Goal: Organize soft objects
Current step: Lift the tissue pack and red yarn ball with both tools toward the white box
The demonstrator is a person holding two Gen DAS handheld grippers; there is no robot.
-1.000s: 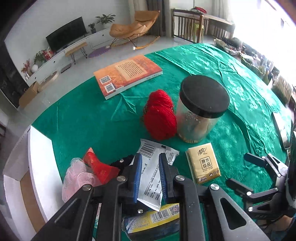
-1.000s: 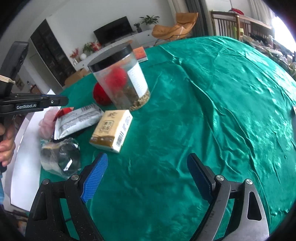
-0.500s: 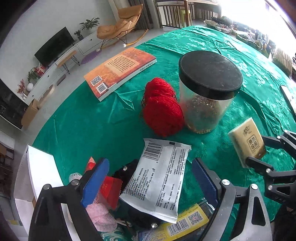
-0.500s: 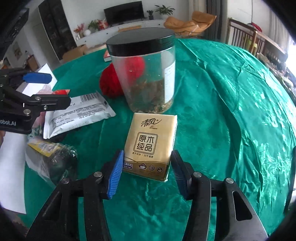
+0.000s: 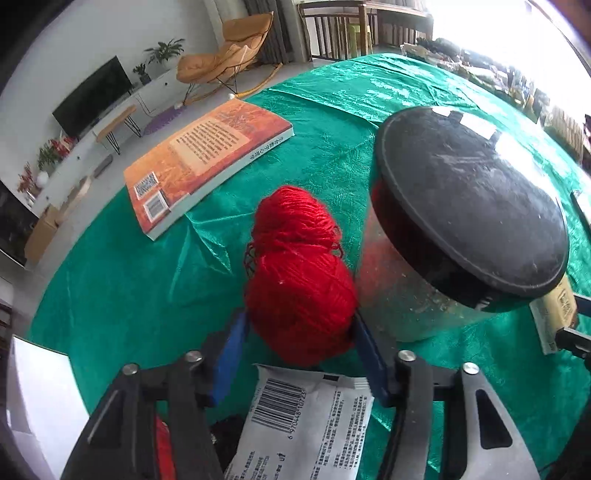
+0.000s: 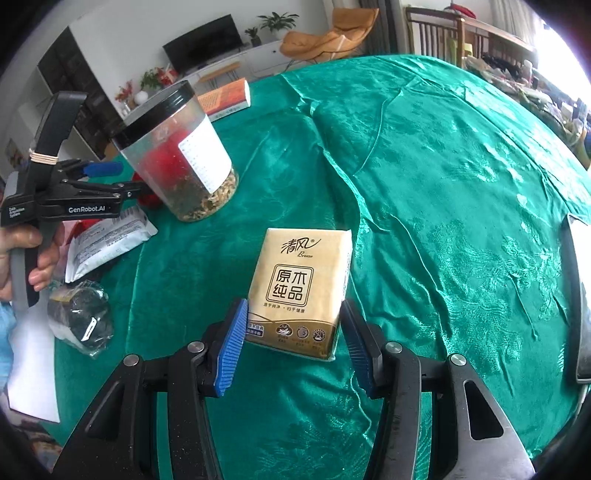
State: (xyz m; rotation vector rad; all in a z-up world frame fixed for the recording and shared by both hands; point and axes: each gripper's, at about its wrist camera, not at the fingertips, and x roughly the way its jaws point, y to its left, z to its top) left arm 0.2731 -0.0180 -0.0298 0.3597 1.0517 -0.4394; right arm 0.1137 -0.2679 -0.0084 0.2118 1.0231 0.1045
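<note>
While spread across the green satin-covered tabletop (image 6: pixel 424 155), mostly unsorted: clear plastic jar with black lid (image 5: pixel 469 206) standing, orange paperback book (image 5: pixel 207 162) lying flat. Left claw (image 5: pixel 299 332) closing around the red yarn skein (image 5: pixel 299 273) beside the jar; right claw (image 6: pixel 291 332) pinching the gold tissue pack (image 6: pixel 301 288)

White walls, wall-mounted TV (image 5: pixel 92 95), orange lounge chair (image 5: pixel 221 61) (rocker base), bright window (image 5: pixel 517 33), pale floor (image 5: pixel 74 206)
</note>
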